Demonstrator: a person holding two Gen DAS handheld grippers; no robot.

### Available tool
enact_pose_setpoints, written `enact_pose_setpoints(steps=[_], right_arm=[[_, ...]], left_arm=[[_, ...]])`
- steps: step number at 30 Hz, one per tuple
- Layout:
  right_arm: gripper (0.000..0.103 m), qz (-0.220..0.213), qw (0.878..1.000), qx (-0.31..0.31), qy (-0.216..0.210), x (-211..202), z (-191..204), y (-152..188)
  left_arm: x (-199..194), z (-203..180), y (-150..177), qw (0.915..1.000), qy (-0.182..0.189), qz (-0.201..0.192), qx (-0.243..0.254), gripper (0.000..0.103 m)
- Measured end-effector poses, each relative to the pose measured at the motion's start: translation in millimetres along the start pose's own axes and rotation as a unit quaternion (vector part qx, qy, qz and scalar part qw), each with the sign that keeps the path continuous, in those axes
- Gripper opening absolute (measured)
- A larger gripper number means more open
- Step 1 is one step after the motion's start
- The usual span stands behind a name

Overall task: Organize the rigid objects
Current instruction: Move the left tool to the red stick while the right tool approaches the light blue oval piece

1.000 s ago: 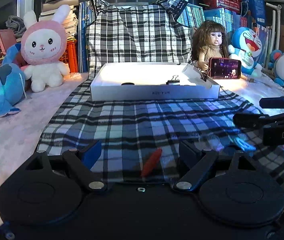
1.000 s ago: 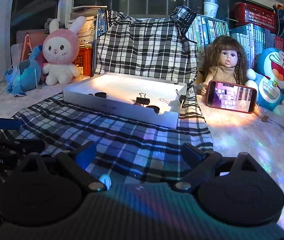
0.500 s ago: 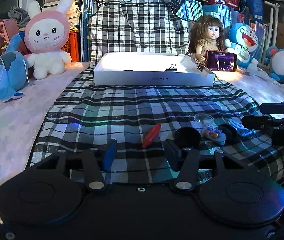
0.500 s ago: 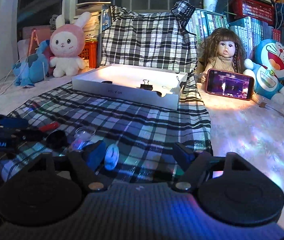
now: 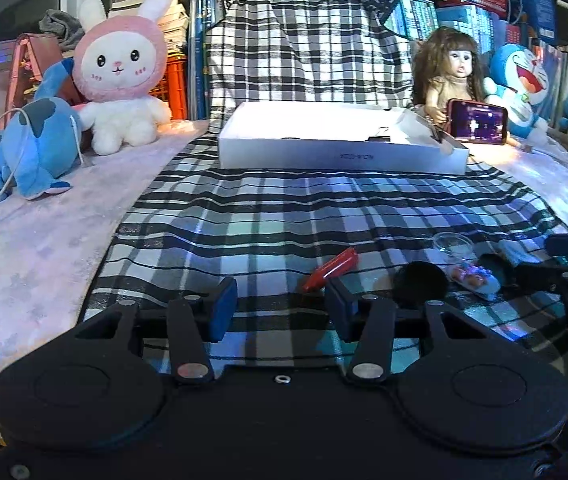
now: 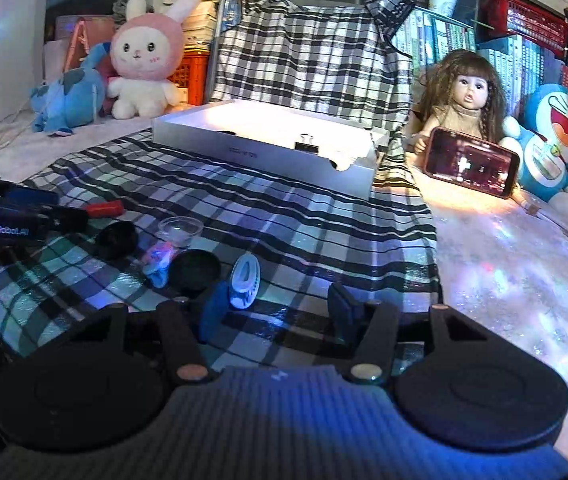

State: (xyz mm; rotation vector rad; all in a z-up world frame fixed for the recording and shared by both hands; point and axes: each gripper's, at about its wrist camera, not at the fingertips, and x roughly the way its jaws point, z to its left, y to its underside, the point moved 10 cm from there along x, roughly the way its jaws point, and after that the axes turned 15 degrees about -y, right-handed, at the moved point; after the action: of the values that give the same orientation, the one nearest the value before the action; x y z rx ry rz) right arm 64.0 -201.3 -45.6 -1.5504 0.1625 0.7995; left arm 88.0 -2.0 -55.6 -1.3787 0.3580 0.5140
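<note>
On the checked cloth (image 5: pixel 284 216) lie one red stick (image 5: pixel 330 269), two black caps (image 6: pixel 195 270), one clear cup (image 6: pixel 180 229) and one white clip (image 6: pixel 245 280). The stick slants up to the right, just ahead of the left gripper (image 5: pixel 280 308), whose spread jaws pinch nothing. The right gripper (image 6: pixel 278 308) is closing, empty, clip beside its left finger. Bare cloth stretches to the white box (image 5: pixel 340 150).
</note>
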Motion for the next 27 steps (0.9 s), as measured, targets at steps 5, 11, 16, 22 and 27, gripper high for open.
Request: enact_pose_setpoints(steps=[5,11,16,22,27], right_arm=[[0.068,0.002,1.0,0.011,0.018,1,-13,0],[0.068,0.004,0.999,0.02,0.044,1,-26,1],[0.068,0.003,0.998,0.031,0.058,1,-35,0],[0.068,-0.001,0.997,0.056,0.052,0,-39,0],[0.068,-0.004,0.997,0.066,0.039,-2,-35,1]], left_arm=[[4,4,-1,1.0,-0.007,-0.003,0.0,0.048],[6,7,-2,0.9998,-0.018,-0.008,0.0,0.048],[11,10,-4,0.9996,-0.028,-0.011,0.001,0.05],[12,19,-5,0.9991,-0.038,-0.004,-0.018,0.051],[10,19,-3,0.999,-0.031,0.0,-0.033,0.057]])
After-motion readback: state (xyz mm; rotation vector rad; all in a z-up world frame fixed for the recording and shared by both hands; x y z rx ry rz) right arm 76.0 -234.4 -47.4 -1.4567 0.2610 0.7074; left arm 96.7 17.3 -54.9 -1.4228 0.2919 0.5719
